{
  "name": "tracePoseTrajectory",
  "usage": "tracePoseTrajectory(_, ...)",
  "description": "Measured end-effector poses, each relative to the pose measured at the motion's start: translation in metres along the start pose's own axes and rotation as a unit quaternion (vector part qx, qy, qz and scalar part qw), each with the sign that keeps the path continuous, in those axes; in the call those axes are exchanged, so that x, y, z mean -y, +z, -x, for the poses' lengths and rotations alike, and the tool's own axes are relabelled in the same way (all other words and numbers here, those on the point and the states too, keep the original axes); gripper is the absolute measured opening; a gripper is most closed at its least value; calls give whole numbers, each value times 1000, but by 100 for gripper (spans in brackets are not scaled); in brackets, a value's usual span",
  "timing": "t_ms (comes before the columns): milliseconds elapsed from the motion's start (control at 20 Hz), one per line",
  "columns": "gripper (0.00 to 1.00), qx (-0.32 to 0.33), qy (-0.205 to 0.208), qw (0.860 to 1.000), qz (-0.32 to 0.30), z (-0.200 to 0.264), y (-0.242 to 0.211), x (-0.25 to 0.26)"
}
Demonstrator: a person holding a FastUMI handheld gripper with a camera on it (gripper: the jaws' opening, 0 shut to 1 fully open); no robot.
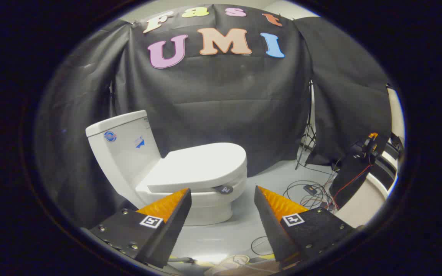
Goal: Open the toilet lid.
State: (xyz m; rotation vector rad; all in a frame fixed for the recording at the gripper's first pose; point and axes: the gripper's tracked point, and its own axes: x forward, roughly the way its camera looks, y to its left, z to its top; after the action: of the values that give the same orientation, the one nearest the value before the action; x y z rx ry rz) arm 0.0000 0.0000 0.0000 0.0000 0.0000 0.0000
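A white toilet (190, 180) stands on the grey floor ahead of me, its tank (123, 143) toward the left. Its lid (200, 165) lies flat, closed over the seat, with the rounded front end pointing right. A small dark tag (224, 189) sits under the lid's front rim. My gripper (223, 189) is open, the two fingers spread wide with nothing between them. The left fingertip (184, 193) overlaps the bowl's near side in the view, and the right fingertip (259, 191) shows past the bowl's front. The gripper is short of the toilet, not touching it.
Loose cables (309, 191) and a small black box lie on the floor right of the toilet. A tripod stand (308, 142) leans by the cloth wall. A dark device with red wires (359, 168) stands at the far right. A cable loop (259, 245) lies below the fingers.
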Motion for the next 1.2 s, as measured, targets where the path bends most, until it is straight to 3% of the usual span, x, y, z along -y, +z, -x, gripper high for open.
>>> tracePoseTrajectory(150, 96, 23, 2, 1000, 1, 2, 10, 3)
tracePoseTrajectory(550, 95, -11, -9, 1000, -17, -7, -12, 12)
tracePoseTrajectory(1200, 94, -11, -16, 999, -36, -9, -13, 21)
